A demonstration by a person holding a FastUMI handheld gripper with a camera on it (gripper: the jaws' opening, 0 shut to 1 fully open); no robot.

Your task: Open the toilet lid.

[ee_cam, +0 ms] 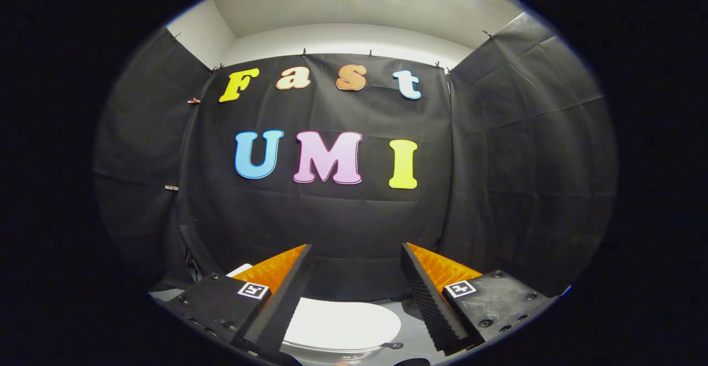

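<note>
Black cloth wall (354,217) hangs across the booth from 9 to 3 o'clock, with a white ceiling (343,12) and a bright light at 12. Gripper (357,255) at 6 o'clock: fingers spread wide, nothing held between them, tips pointing at the cloth. White toilet lid (343,324) lies down flat and closed, low between the fingers at 6 o'clock, untouched.
</note>
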